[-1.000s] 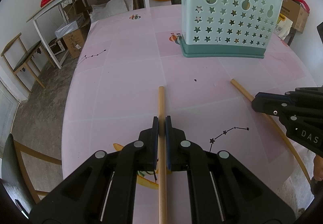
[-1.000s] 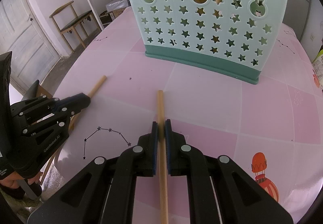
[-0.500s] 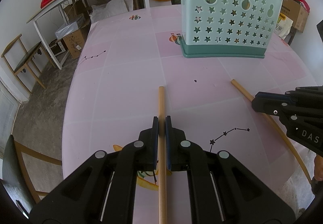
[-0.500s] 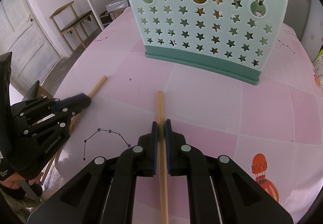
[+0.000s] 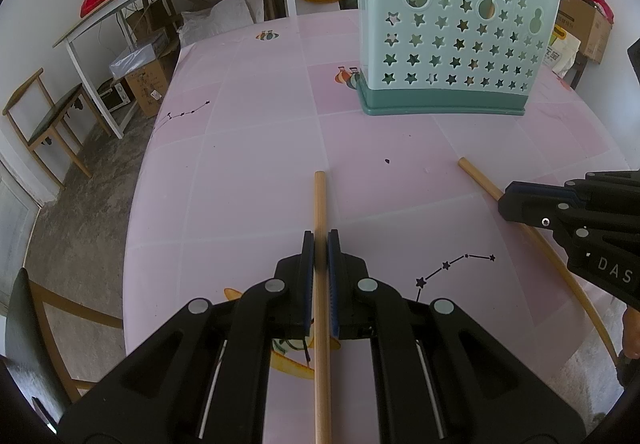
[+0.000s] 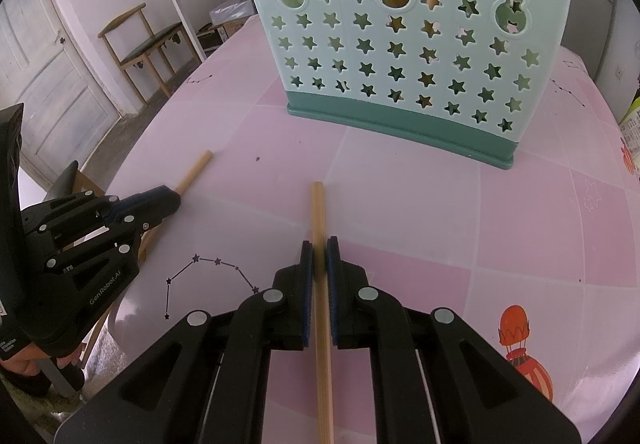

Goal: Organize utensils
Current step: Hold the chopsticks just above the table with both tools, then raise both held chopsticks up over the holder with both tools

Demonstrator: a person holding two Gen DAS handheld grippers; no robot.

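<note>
Pinching 1 wooden stick (image 5: 320,211) each, both grippers (image 5: 320,240) face the star-cut holder (image 5: 448,55).

Left gripper (image 5: 320,244) and right gripper (image 6: 319,250) angle downward side by side — each clamped on a stick.

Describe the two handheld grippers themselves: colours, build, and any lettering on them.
Both are matte black plastic with angular, linked arms joined by round silver rivets. The left gripper and right gripper each end in two flat fingers lined with dark blue pads. Seen from the side, the right one's housing carries white letters "DAS" and a small screw; the left one's reads "GenRobot.AI". No cables or sleeves are clearly visible.
</note>
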